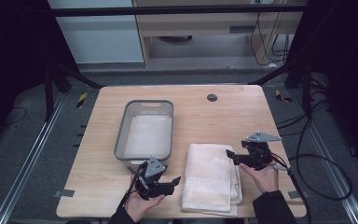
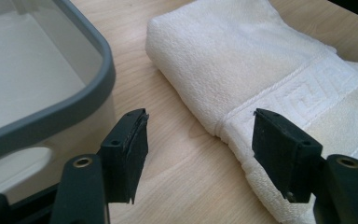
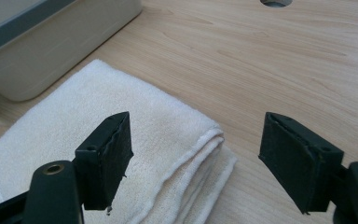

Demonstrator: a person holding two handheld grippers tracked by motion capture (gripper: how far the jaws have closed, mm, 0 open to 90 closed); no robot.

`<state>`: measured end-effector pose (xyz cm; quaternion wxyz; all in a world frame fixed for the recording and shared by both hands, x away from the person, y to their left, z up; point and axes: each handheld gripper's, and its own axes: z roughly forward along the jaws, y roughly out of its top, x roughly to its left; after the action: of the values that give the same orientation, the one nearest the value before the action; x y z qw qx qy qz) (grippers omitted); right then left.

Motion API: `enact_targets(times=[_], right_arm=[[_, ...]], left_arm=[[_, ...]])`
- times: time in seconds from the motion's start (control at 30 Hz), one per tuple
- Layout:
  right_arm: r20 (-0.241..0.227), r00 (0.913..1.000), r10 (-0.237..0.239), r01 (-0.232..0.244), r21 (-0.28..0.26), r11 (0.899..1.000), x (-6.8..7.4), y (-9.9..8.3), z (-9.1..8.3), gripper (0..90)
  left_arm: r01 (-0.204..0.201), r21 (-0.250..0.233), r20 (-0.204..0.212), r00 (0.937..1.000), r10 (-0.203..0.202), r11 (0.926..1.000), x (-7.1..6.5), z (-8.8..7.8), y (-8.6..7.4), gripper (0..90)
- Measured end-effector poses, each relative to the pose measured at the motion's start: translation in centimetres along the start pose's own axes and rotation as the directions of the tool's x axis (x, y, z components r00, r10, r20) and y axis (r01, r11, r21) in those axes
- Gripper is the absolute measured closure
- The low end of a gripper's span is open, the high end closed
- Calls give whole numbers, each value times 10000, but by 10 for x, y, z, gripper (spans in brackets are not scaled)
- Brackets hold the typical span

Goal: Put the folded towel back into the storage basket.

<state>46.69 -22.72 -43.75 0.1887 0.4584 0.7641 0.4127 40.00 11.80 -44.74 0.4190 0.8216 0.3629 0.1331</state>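
Observation:
A folded white towel (image 1: 210, 177) lies on the wooden table (image 1: 233, 116) near its front edge, right of centre. A grey-rimmed plastic basin (image 1: 145, 129) stands behind and to the left of it, with nothing inside. My left gripper (image 1: 175, 182) is open just left of the towel (image 2: 242, 70), jaws pointing at its near left edge, with the basin's rim (image 2: 74, 107) at its left. My right gripper (image 1: 230, 155) is open at the towel's far right corner (image 3: 168, 140), one jaw above the cloth and the other over bare wood.
A round cable hole (image 1: 212, 97) sits in the table near the back edge. Black cables (image 1: 317, 158) trail off the right side. Dark frame legs (image 1: 60, 74) stand at the table's back corners.

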Motion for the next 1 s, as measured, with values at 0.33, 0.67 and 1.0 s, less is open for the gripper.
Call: enact_targets(times=[0.33, 0.67, 1.0], right_arm=[[-173, 9998, 74, -64, 584, 9983, 4, -5, 12, 241], [-120, 9999, 27, -16, 881, 9961, 6, -8, 21, 240], [-280, 9975, 648, -617, 1010, 9930, -3, -20, 31, 268]], left_arm=[[-180, 327, 212, 9996, 173, 9993, -10, 18, -3, 330], [-298, 619, 428, 9987, 272, 9976, -17, 34, -8, 300], [-469, 889, 520, 9977, 424, 9949, -22, 48, -13, 271]])
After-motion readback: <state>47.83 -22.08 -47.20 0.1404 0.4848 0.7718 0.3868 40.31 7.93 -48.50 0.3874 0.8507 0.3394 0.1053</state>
